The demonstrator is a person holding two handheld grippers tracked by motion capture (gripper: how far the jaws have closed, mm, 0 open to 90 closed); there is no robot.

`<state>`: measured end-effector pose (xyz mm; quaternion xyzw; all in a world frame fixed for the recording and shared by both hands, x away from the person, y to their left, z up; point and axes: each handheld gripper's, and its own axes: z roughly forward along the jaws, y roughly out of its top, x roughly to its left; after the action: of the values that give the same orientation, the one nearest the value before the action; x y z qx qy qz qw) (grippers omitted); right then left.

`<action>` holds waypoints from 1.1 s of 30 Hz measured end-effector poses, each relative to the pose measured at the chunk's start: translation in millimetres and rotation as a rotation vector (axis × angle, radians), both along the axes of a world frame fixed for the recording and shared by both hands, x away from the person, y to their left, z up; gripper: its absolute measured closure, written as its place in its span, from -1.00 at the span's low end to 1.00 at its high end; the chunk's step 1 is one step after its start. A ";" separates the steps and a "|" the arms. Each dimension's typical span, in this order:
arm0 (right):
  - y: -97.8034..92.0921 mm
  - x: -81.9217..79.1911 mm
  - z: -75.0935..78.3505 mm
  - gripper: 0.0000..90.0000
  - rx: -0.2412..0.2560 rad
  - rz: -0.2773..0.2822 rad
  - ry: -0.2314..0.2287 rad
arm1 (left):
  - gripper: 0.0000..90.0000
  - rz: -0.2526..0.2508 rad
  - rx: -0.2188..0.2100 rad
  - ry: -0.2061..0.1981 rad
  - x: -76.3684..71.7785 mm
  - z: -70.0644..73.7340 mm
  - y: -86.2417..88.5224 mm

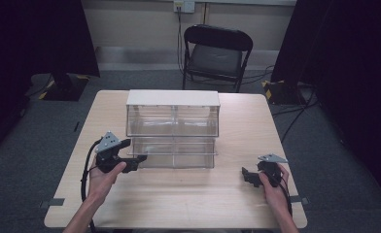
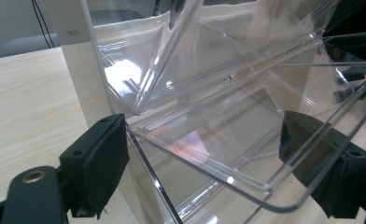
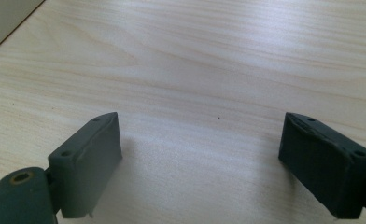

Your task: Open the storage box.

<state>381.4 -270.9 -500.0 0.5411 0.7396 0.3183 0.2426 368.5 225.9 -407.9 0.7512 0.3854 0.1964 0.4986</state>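
A clear plastic drawer unit (image 1: 173,127) with a white top stands at the middle of the wooden table (image 1: 188,199). Its lower drawer (image 1: 176,153) juts out toward me. My left gripper (image 1: 139,159) is at that drawer's front left corner. In the left gripper view the jaws of the left gripper (image 2: 204,158) stand wide apart, with the clear drawer (image 2: 228,121) rim passing between them; they are open. My right gripper (image 1: 246,175) rests low near the table's right front, apart from the unit. It (image 3: 204,158) is open over bare table (image 3: 195,56).
A black folding chair (image 1: 216,53) stands beyond the far edge of the table. Dark curtains hang at both sides and cables lie on the floor (image 1: 295,109) at the right. Bare wood stretches between the unit and the front edge.
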 end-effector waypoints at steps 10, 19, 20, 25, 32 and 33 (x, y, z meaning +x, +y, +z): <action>0.0 0.0 0.0 -0.73 0.000 0.000 0.000 | -0.66 -0.002 -0.007 -0.006 1.0 1.4 -0.4; 0.0 0.0 0.0 -0.73 0.000 0.000 0.000 | -0.66 0.011 -0.017 -0.003 2.1 2.6 0.4; 0.0 0.0 0.0 -0.73 0.000 0.000 0.000 | -0.66 0.012 -0.019 -0.004 2.4 2.8 0.3; 0.0 0.0 0.0 -0.73 0.000 0.000 0.000 | -0.66 0.015 -0.019 -0.010 3.7 5.3 0.3; 0.0 0.0 0.0 -0.73 0.000 0.000 0.000 | -0.66 0.010 -0.031 0.000 5.3 5.4 0.4; 0.0 0.0 0.0 -0.73 0.000 0.000 0.000 | -0.66 0.008 -0.034 0.004 6.0 5.6 0.9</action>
<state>381.3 -270.9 -500.0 0.5412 0.7396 0.3183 0.2426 374.5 226.8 -402.4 0.7415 0.3926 0.1905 0.5097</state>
